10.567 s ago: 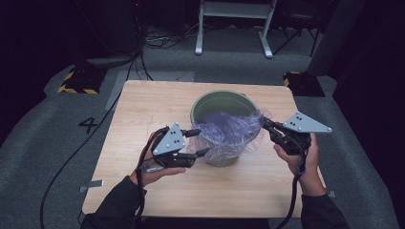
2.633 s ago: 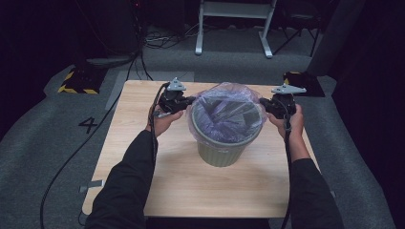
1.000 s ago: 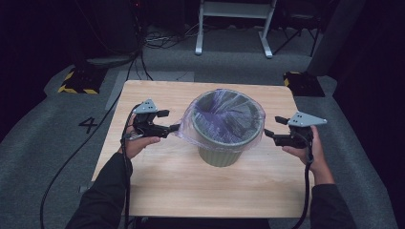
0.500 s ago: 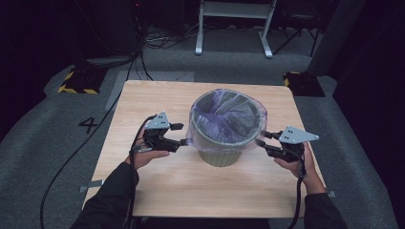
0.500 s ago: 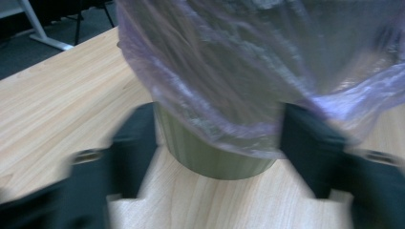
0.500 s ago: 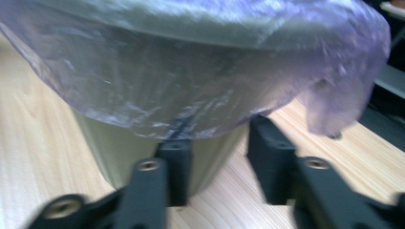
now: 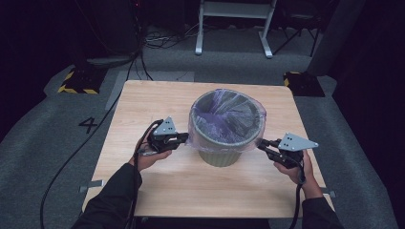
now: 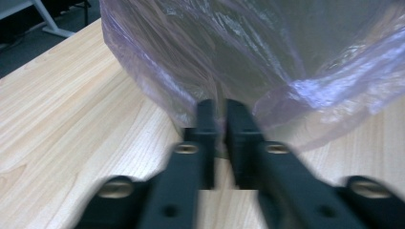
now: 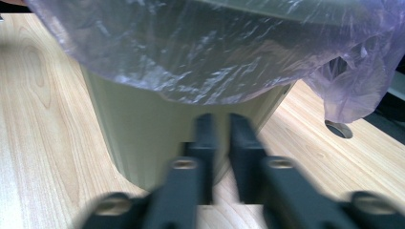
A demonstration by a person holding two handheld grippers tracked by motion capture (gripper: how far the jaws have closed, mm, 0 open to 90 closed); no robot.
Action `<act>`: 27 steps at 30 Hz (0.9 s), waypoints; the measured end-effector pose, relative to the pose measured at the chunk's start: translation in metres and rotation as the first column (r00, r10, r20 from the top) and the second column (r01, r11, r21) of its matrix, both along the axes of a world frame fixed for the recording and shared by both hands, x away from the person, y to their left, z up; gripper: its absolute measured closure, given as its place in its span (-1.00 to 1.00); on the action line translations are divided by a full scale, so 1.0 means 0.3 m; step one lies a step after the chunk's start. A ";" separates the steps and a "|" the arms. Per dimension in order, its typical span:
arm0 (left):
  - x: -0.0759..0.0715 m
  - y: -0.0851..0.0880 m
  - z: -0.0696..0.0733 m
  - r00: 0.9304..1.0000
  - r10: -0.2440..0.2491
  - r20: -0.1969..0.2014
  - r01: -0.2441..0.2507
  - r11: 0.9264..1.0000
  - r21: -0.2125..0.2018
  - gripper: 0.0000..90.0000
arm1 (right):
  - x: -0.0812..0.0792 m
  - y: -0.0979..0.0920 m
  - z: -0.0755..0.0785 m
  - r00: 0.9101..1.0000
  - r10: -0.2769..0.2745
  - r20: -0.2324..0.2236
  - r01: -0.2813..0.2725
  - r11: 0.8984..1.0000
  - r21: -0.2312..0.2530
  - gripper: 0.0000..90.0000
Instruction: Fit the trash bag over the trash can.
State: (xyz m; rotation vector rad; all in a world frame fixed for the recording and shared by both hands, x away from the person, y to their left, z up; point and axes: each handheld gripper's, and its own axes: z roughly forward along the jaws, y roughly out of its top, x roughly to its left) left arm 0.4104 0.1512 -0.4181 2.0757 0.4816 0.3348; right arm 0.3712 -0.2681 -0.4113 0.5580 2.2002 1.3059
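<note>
High view: a green bin point(image 7: 224, 152) lined with a purple plastic bag point(image 7: 224, 117) stands at the centre of my wooden table point(image 7: 143, 186). My left gripper point(image 7: 184, 138) sits at centre left, its jaws pinched on the bag's overhanging edge — its own view shows film caught between them. My right gripper point(image 7: 261, 145), at centre right, touches the bag's hem; its jaws are nearly together, but whether they hold film I cannot tell.

table point(image 7: 157, 191) brightly lit | surroundings dark | glare on bag point(image 9: 200, 62) | near fingers point(image 8: 210, 129) blurred
</note>
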 end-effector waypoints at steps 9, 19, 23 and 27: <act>-0.088 -0.006 -0.003 0.999 -0.040 0.001 0.040 0.999 -0.013 -0.64 | -0.041 0.008 0.004 0.990 -0.126 0.066 0.128 0.991 -0.025 -0.33; -0.144 -0.069 0.058 0.993 -0.015 0.116 0.014 1.000 0.009 -0.27 | -0.063 0.036 0.046 0.968 -0.139 0.207 0.148 0.989 -0.028 0.14; -0.140 -0.089 0.063 0.991 -0.025 0.131 0.021 0.999 0.036 0.49 | -0.086 0.044 0.057 0.965 -0.080 0.252 0.092 0.995 -0.038 0.70; -0.138 -0.096 0.063 0.989 -0.035 0.143 0.028 0.998 0.053 0.99 | -0.101 0.048 0.064 0.959 -0.078 0.273 0.100 0.993 -0.066 1.00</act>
